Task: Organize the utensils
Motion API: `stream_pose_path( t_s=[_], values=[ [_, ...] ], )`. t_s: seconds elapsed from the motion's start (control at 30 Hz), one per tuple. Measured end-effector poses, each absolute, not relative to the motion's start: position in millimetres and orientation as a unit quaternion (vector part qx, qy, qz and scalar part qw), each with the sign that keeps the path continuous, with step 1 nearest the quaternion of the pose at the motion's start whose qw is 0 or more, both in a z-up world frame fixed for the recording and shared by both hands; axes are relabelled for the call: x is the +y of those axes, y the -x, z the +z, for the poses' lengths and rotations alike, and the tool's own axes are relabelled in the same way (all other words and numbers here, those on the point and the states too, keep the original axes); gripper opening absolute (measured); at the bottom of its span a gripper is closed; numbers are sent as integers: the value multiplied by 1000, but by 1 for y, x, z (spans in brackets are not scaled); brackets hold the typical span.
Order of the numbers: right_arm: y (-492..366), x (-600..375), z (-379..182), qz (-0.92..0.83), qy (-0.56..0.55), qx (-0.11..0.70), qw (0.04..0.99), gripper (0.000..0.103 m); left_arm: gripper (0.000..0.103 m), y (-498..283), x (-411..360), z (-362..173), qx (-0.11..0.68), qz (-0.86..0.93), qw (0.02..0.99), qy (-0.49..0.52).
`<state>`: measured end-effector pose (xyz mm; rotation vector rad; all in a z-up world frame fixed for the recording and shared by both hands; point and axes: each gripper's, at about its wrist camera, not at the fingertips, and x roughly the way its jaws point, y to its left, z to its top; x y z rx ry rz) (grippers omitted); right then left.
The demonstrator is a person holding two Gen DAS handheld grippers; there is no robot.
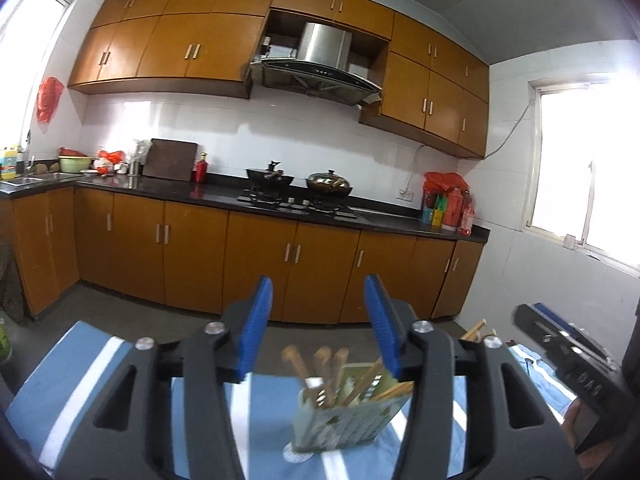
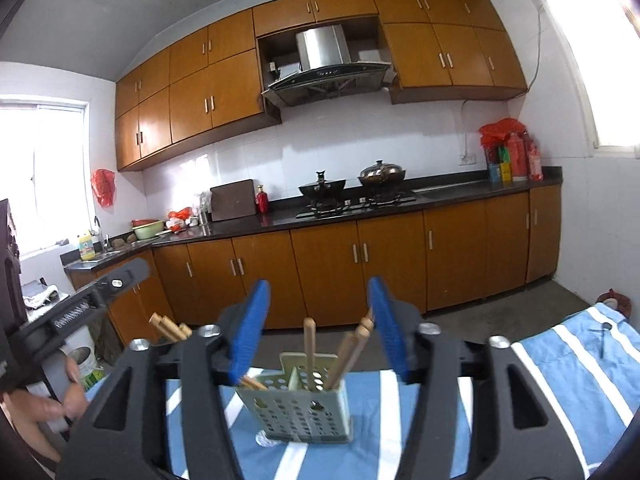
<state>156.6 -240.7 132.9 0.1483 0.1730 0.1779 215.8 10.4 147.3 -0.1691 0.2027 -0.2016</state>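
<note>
A: Both jaws parted, nothing between the pads. Left hand-held gripper (image 1: 318,328) roughly half open and empty; right hand-held gripper (image 2: 320,330) much the same, gripping nothing.

B: And the utensils?

A: Standing in the pale green perforated holder (image 2: 296,408) on the blue-and-white striped cloth (image 2: 560,380) over the worktop — wooden chopsticks (image 2: 309,340) leaning out at loose angles, tips just below and between the blue pads (image 2: 250,332).

B: Risks from here?

A: Likely a tip-over. Looks light and tall, with sticks leaning past the rim (image 1: 360,368) — a pad catching a stick on the way in could lever the whole thing sideways. Soft cloth underneath, so probably prone to sliding or wrinkling too. Also two grippers crowded close together; easy to clash.

B: Any writing worth noting?

A: Some white lettering along the other gripper's arm (image 2: 72,316), too blurred to read. Labels on the red bottles (image 2: 520,156) at the far counter (image 2: 460,190) too small to make out.
</note>
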Motion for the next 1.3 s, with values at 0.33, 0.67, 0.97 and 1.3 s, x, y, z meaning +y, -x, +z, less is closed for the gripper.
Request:
stream_pose_path(
  t_s=[0.33, 0.67, 0.97, 1.3],
  values=[
    [-93, -232, 104, 43, -26, 87, 995, 101, 99, -123, 43, 117, 116, -61, 990, 56],
    [-43, -214, 63, 41, -21, 132, 990, 101, 99, -58, 32, 64, 132, -16, 991, 0],
    [-23, -208, 27, 44, -15, 182, 982, 101, 99, -30, 21, 23, 166, -25, 985, -24],
    [-10, -212, 5, 33, -26, 207, 978, 101, 99, -25, 20, 1, 198, -30, 980, -13]
  ],
)
